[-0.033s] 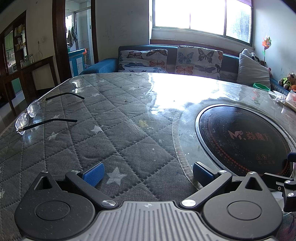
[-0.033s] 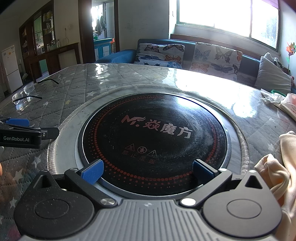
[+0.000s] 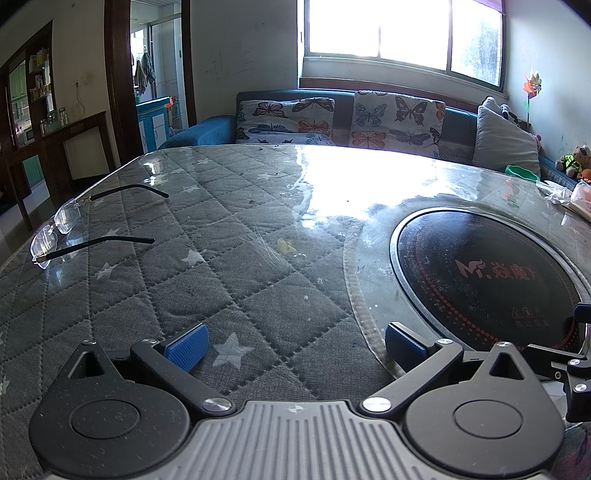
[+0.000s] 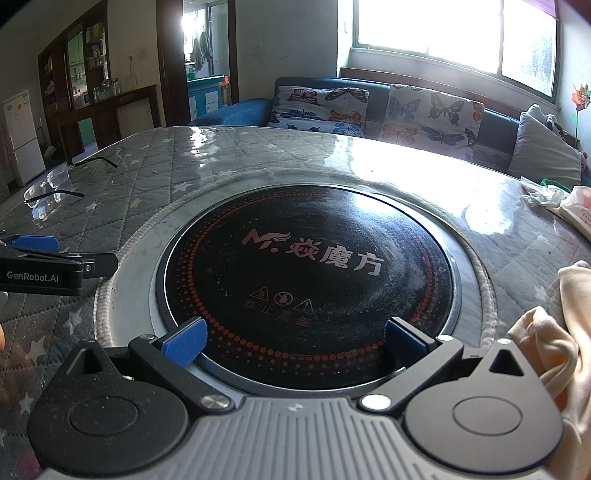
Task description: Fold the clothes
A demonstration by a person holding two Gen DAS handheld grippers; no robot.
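Here we hold two grippers low over a round table point(image 3: 258, 206) covered with a grey quilted cloth with pale stars under a glossy clear sheet. Our left gripper point(image 3: 293, 341) has its blue-padded fingers point(image 3: 186, 345) spread wide with nothing between them, above the quilted cloth just left of the black round cooktop point(image 3: 484, 280) set into the table. Our right gripper point(image 4: 293, 339) is likewise spread wide and empty, its blue pads point(image 4: 184, 343) at the near rim of the same cooktop, whose surface bears pale lettering, warning symbols and a ring of red dots. From the right wrist view the left gripper shows at the left edge as a black body marked GenRobot.AI, beside the cooktop's pale rope-like border. The garment we are to fold, a cream-coloured cloth point(image 4: 554, 343), lies crumpled on the table at our right, just beside the right gripper's body and apart from its fingers; neither gripper touches it as far as we can tell. A pair of rimless glasses point(image 3: 59, 225) with dark temples rests unfolded near the table's far left edge, well apart from both grippers. At the far right of the table sit a crumpled white wrapper point(image 4: 543, 194) and a pale packet. Beyond the table a blue sofa point(image 3: 207, 129) carries butterfly-print cushions point(image 3: 284, 118) under a bright window point(image 3: 402, 33).
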